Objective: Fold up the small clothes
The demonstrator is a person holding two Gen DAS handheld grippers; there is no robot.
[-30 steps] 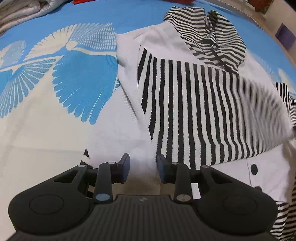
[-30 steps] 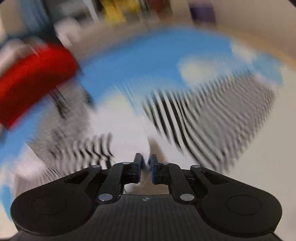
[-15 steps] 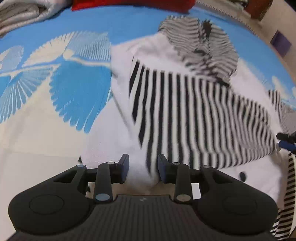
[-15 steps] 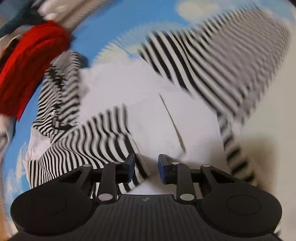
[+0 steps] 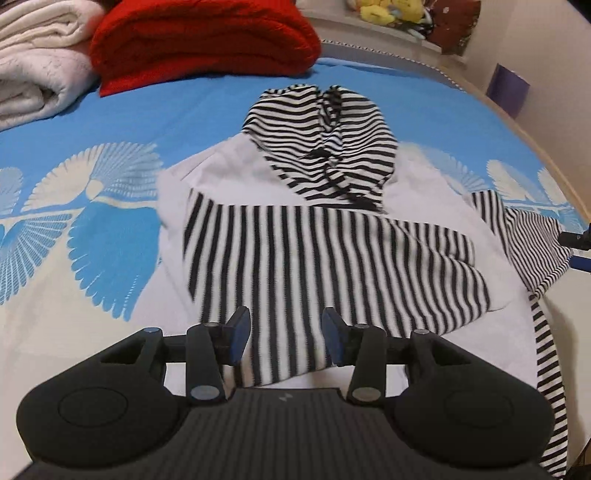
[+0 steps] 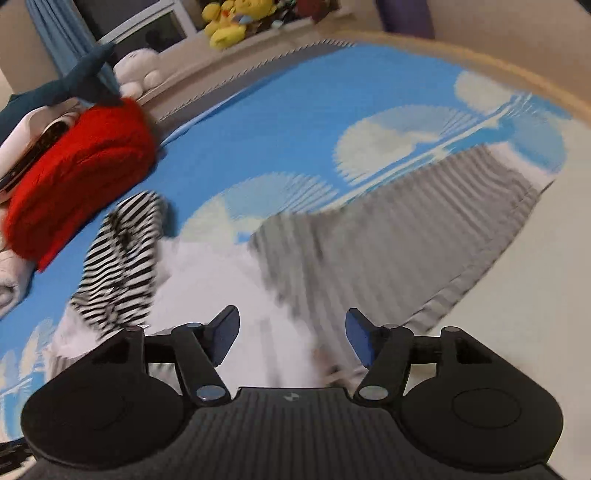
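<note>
The left wrist view shows the hoodie (image 5: 314, 236) sharply: a small white garment with a black-and-white striped hood (image 5: 325, 147), lying on the bed (image 5: 184, 110) with one striped sleeve (image 5: 295, 266) folded across its chest. Its other sleeve (image 5: 532, 236) trails off to the right, where a bit of the right gripper (image 5: 576, 247) shows at the picture's edge. The left gripper (image 5: 286, 332) hangs over the folded sleeve, its jaws partly apart and opening, nothing pinched between them.

The right wrist view is blurred over the clothing; there the stripes of the outstretched sleeve (image 6: 424, 236) smear to grey. The right gripper (image 6: 291, 332) has wide jaws, opening, with white cloth below them but not gripped. Only this view shows a blue plush shark (image 6: 70, 85) and yellow plush toys (image 6: 229, 26) by the window.

Both views show a folded red blanket (image 5: 203, 40) at the head of the bed; the left one adds cream blankets (image 5: 37, 59) beside it. No writing is readable.
</note>
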